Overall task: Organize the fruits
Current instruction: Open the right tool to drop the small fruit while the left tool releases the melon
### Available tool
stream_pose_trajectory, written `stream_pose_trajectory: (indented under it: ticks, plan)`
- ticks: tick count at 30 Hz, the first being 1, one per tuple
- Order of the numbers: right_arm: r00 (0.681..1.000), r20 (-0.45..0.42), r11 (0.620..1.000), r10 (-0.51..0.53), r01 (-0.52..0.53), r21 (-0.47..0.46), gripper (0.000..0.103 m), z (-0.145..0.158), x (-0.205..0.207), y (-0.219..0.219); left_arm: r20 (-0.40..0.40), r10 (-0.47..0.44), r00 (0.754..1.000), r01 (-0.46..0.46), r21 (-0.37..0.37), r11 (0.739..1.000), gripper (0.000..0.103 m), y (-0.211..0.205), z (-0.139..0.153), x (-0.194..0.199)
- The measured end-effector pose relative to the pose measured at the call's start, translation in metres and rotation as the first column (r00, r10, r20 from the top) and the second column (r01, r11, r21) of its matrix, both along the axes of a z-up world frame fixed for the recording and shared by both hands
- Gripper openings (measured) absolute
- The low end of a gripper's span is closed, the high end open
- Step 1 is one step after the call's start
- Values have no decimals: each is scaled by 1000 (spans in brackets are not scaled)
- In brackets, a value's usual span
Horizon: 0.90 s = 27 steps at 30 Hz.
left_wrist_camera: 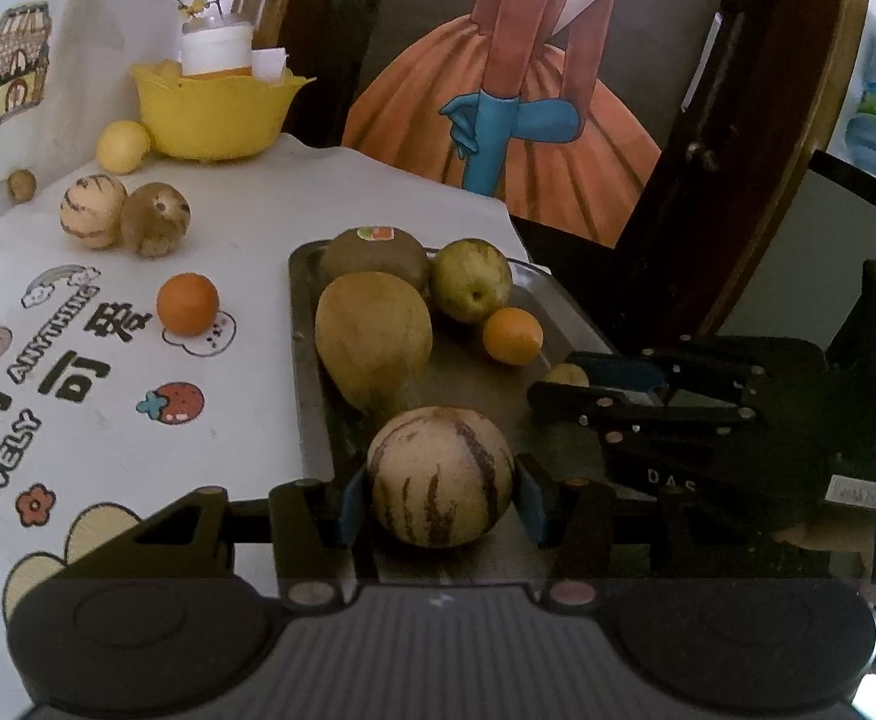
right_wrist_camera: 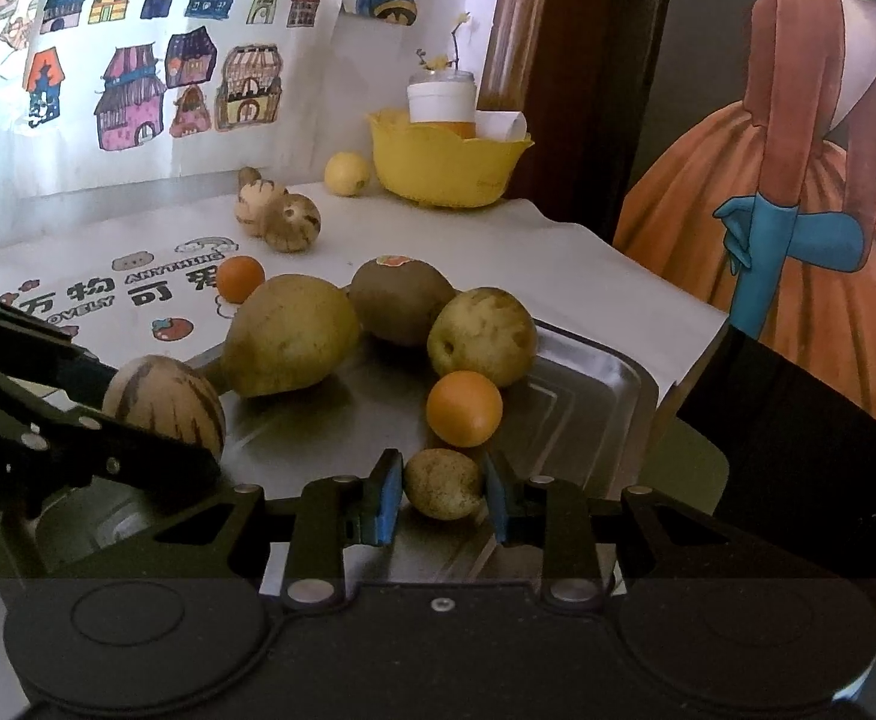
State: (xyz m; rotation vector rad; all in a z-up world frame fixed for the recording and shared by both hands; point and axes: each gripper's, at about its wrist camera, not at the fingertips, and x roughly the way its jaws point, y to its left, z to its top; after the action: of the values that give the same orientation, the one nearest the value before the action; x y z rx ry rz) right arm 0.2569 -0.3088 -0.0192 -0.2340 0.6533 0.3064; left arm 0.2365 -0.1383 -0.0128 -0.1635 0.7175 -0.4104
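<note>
A metal tray (left_wrist_camera: 474, 381) (right_wrist_camera: 588, 384) holds a big yellow-brown pear (left_wrist_camera: 372, 339) (right_wrist_camera: 291, 336), a brown fruit with a sticker (left_wrist_camera: 375, 258) (right_wrist_camera: 399, 300), a greenish round fruit (left_wrist_camera: 471, 279) (right_wrist_camera: 483, 336) and a small orange (left_wrist_camera: 513, 336) (right_wrist_camera: 465, 408). My left gripper (left_wrist_camera: 438, 501) (right_wrist_camera: 156, 414) is shut on a cream melon with dark stripes (left_wrist_camera: 441, 477) (right_wrist_camera: 165, 399) at the tray's near end. My right gripper (right_wrist_camera: 443, 504) (left_wrist_camera: 558, 381) is shut on a small speckled yellow fruit (right_wrist_camera: 443, 483) (left_wrist_camera: 567, 373) beside the orange.
On the printed tablecloth (left_wrist_camera: 108, 432) lie another orange (left_wrist_camera: 188, 304), a striped melon (left_wrist_camera: 93, 210), a brownish one (left_wrist_camera: 155, 218), a lemon (left_wrist_camera: 122, 146) and a small brown fruit (left_wrist_camera: 21, 185). A yellow bowl (left_wrist_camera: 216, 114) with a white jar stands at the back. The table edge drops off right of the tray.
</note>
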Motion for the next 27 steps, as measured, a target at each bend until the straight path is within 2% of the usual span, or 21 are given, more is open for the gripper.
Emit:
stream_pose_trajectory:
  ticks: [7,17,27]
  plan:
    - [1000,-17,1000,-4,3,-17,37,0,-1,-1,2,-2,1000,2,-9,1000,55,1,-1,-2]
    - [999,23,999,-46,46,5,57,20,-18,-14,13,22,1000,-21,-46,999,59,7,9,-15]
    - [995,74,998,-65,64,19,80,44,-47,-13,91,84,992,-77,-82,994,85,24,37,-46]
